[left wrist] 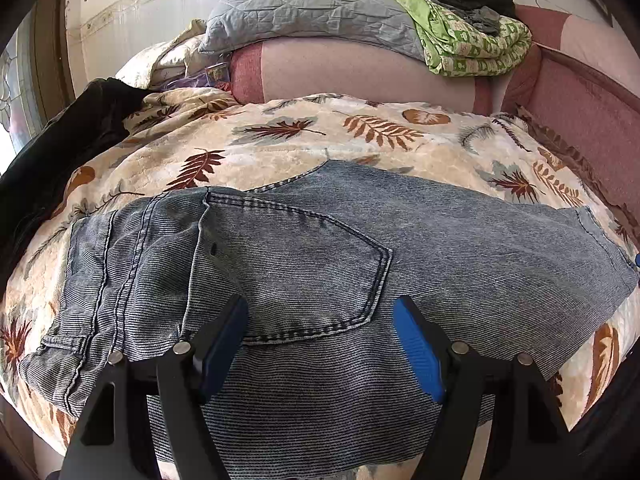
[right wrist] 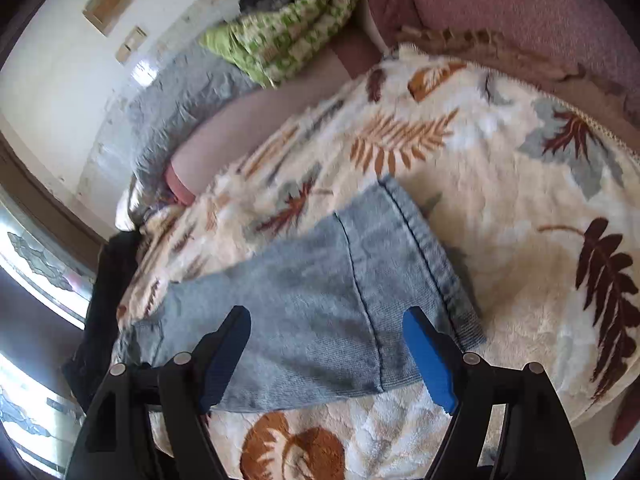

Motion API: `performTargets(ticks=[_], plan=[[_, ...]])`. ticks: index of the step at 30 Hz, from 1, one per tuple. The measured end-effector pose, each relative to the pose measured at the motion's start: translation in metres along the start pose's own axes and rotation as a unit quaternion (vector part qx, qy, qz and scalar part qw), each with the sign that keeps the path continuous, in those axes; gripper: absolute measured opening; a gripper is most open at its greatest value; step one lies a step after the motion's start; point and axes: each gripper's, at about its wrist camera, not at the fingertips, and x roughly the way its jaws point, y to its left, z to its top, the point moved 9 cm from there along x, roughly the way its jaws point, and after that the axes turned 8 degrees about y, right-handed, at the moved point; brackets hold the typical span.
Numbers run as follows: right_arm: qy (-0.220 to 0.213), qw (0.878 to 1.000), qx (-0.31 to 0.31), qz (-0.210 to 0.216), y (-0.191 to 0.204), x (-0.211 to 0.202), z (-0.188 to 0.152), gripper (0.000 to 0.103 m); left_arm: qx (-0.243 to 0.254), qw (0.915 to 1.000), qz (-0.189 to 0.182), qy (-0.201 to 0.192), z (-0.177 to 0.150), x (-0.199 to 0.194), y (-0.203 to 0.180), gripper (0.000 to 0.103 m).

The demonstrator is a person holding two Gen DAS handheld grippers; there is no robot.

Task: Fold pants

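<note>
Light blue denim pants point(left wrist: 320, 264) lie flat on a leaf-print blanket point(left wrist: 280, 136), waist to the left, back pocket up, legs running right. My left gripper point(left wrist: 320, 312) is open above the seat near the back pocket, holding nothing. In the right wrist view the leg end with its hem point(right wrist: 428, 256) lies on the blanket point(right wrist: 520, 200). My right gripper point(right wrist: 326, 320) is open just above the leg cuff, holding nothing.
A grey pillow point(left wrist: 304, 4) and a green patterned quilt point(left wrist: 472, 44) with dark clothes on top sit at the head of the bed. A black garment point(left wrist: 60, 148) lies at the left edge. A pink padded bed frame point(left wrist: 580, 92) runs along the right.
</note>
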Motion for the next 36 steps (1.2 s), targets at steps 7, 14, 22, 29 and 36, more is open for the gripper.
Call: performTargets(ticks=[7, 14, 22, 29, 36], plan=[[0.117, 0.992, 0.047, -0.009, -0.020, 0.040, -0.016, 0.086, 0.014, 0.9998, 0.015, 0.002, -0.001, 0.004, -0.004, 0.077], [0.087, 0.996, 0.027, 0.005, -0.013, 0.032, -0.011, 0.089, 0.032, 0.9989, 0.035, 0.001, -0.003, 0.007, -0.006, 0.078], [0.007, 0.998, 0.040, 0.046, -0.017, -0.004, 0.004, 0.089, 0.019, 0.9992, 0.029, -0.020, 0.002, -0.004, -0.004, 0.078], [0.019, 0.982, 0.176, 0.064, -0.053, -0.016, -0.012, 0.089, 0.031, 0.9984, -0.035, -0.032, 0.022, -0.031, -0.046, 0.078], [0.042, 0.973, 0.214, 0.079, -0.064, -0.010, -0.022, 0.089, 0.044, 0.9918, -0.120, 0.005, 0.028, -0.021, -0.129, 0.078]])
